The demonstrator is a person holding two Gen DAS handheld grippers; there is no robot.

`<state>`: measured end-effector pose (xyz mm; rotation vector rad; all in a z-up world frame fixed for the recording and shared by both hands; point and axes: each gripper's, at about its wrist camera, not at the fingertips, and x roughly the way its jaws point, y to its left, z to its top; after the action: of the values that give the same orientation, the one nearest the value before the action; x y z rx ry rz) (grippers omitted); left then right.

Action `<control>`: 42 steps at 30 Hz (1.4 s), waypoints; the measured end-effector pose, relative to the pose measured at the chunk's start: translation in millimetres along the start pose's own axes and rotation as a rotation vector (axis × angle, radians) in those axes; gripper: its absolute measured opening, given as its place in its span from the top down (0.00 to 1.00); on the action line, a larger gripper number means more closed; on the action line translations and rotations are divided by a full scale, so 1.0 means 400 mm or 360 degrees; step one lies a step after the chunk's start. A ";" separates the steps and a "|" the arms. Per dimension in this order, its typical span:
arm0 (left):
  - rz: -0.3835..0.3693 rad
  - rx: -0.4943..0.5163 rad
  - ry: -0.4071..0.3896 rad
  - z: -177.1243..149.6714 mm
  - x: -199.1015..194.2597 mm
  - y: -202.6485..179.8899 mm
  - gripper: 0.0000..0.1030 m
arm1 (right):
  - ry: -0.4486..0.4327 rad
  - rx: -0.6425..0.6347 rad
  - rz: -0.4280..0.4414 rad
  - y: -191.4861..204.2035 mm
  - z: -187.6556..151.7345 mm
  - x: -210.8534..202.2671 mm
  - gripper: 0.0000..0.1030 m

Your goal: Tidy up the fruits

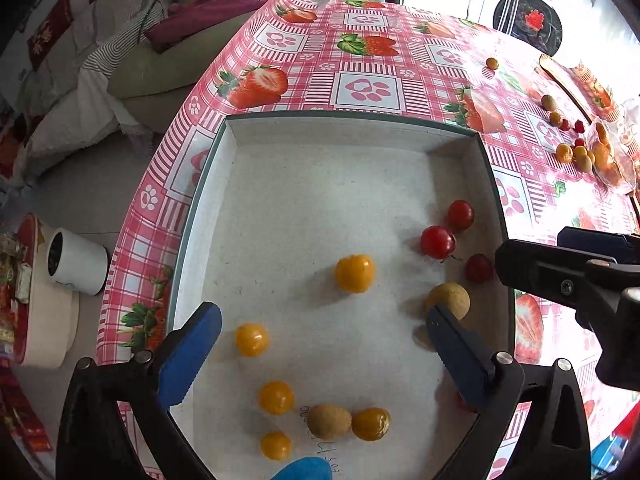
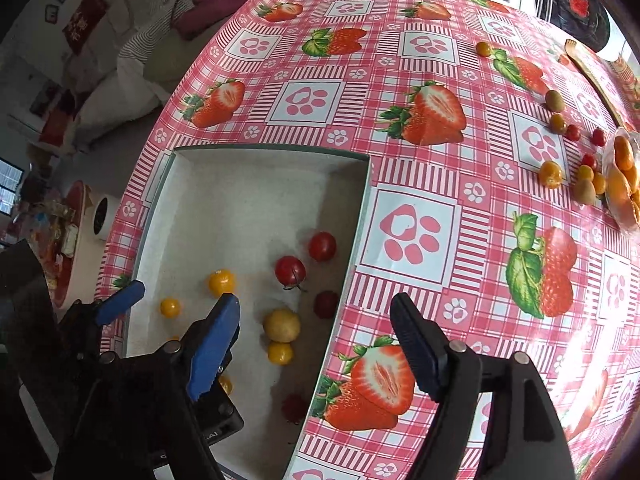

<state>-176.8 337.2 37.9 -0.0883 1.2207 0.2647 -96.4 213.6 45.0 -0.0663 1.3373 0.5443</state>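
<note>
Hovering over white tray (image 1: 240, 168), left gripper (image 1: 324, 336) spread wide, grasping nothing; yellow fruits (image 1: 354, 273) lie loose on tray floor between and below its fingers. Right gripper (image 2: 316, 320) released, straddling tray's right wall, empty. More fruits (image 2: 551, 174) far right on tablecloth (image 2: 400, 80).

We see a glossy, plastic-looking cloth (image 2: 420, 208) over the tabletop, catching glare. The shallow box (image 1: 320, 128) looks like matt, slightly rough cardboard. The cherry tomatoes (image 1: 438, 242) are smooth and shiny, and the brownish fruit (image 1: 329, 421) looks dull and rough. Our left gripper (image 1: 324, 336) has matt black plastic arms and blue ridged pads (image 1: 198, 344).
</note>
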 end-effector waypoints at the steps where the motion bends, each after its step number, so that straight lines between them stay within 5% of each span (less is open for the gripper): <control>1: -0.0001 -0.0001 0.0014 -0.003 -0.002 -0.001 0.00 | 0.0003 0.0008 -0.0006 -0.007 -0.008 -0.002 0.19; 7: 0.0041 -0.0028 0.0046 -0.017 -0.016 -0.007 0.00 | 0.0048 0.0042 -0.0060 -0.043 -0.048 -0.007 0.00; 15: 0.0083 -0.0054 0.0152 -0.035 -0.016 -0.013 0.00 | 0.0035 0.0044 -0.0072 -0.053 -0.069 -0.027 0.00; 42: 0.0070 -0.0008 0.0142 -0.056 -0.038 -0.029 0.00 | 0.0081 -0.0002 -0.0112 -0.037 -0.096 -0.031 0.00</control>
<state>-199.3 319.0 43.6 -0.0784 1.3118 0.3047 -126.5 182.9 43.2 -0.1285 1.3790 0.4863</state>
